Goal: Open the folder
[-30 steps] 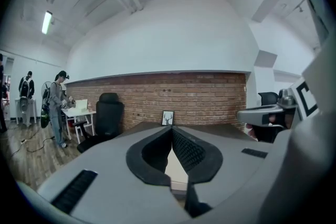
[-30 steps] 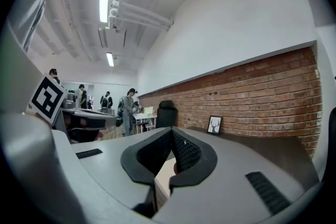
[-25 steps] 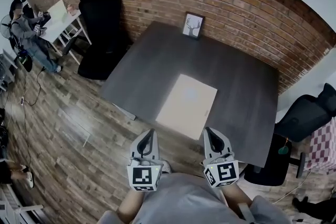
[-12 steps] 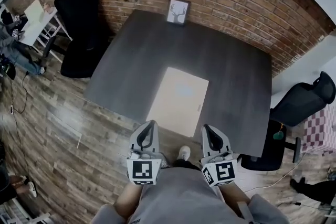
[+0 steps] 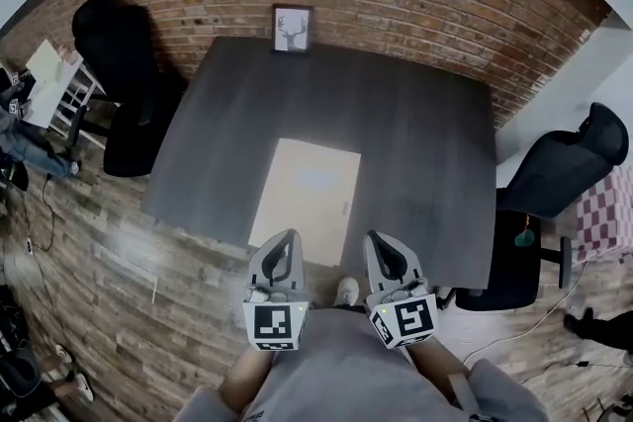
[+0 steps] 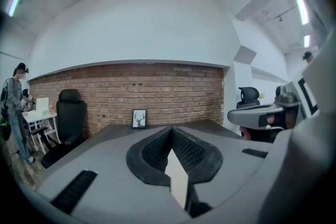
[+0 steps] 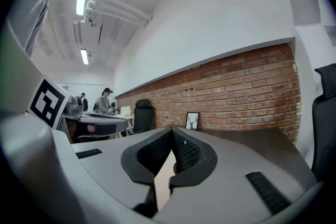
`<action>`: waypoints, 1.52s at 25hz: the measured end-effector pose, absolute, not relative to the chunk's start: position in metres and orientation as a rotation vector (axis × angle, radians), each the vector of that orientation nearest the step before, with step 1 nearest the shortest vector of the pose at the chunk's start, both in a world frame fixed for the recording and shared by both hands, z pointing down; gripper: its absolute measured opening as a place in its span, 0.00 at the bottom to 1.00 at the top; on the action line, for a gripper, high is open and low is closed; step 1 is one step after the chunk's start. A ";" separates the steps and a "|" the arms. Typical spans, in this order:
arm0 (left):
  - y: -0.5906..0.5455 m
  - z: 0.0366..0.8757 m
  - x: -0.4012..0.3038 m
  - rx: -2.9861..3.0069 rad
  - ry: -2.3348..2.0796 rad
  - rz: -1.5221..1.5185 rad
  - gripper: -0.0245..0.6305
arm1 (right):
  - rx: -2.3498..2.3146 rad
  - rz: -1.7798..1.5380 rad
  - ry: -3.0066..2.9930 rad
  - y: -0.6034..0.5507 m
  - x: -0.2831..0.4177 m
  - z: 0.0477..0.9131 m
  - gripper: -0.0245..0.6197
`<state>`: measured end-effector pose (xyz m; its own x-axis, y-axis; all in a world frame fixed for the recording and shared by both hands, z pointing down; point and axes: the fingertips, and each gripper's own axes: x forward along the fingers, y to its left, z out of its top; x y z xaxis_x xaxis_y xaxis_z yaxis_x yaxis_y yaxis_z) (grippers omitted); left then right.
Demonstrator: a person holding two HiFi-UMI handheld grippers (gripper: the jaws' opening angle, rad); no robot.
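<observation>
My left gripper (image 5: 285, 238) and right gripper (image 5: 380, 240) hover, jaws together, empty.
Only the head view shows me the whole flat beige folder (image 5: 305, 203), closed on the dark grey table (image 5: 415, 143).

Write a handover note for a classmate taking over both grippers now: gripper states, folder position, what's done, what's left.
Left gripper: shut, empty, held at the near edge of the table.
Right gripper: shut, empty, beside it.
Folder: closed, flat on the table near its front edge, ahead of both grippers.
Done: nothing; the folder is untouched.
Left: reach in, catch the cover's edge, swing it open.
</observation>
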<state>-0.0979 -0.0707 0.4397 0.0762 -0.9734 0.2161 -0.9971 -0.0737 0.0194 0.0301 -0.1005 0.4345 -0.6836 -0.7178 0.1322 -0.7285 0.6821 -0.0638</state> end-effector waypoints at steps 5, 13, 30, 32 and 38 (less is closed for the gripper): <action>-0.087 0.442 -0.077 2.253 -1.950 0.250 0.04 | 1.257 0.284 -2.763 -0.101 0.048 0.452 0.04; -0.113 0.445 -0.066 2.443 -1.710 0.268 0.04 | 1.453 0.453 -2.677 -0.109 0.059 0.467 0.04; -0.112 0.487 -0.095 2.588 -1.520 0.320 0.04 | 1.538 0.333 -2.471 -0.106 0.036 0.502 0.04; -0.114 0.496 -0.089 2.597 -1.510 0.364 0.04 | 1.507 0.369 -2.472 -0.108 0.041 0.513 0.04; -0.117 0.518 -0.074 2.673 -1.450 0.492 0.16 | 1.379 0.490 -2.437 -0.108 0.038 0.562 0.04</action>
<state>-0.0741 -0.1173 0.5185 0.5061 -0.8064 0.3059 -0.8260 -0.5552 -0.0972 0.0378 -0.1082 0.5621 -0.4956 -0.7626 0.4157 -0.8640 0.4818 -0.1463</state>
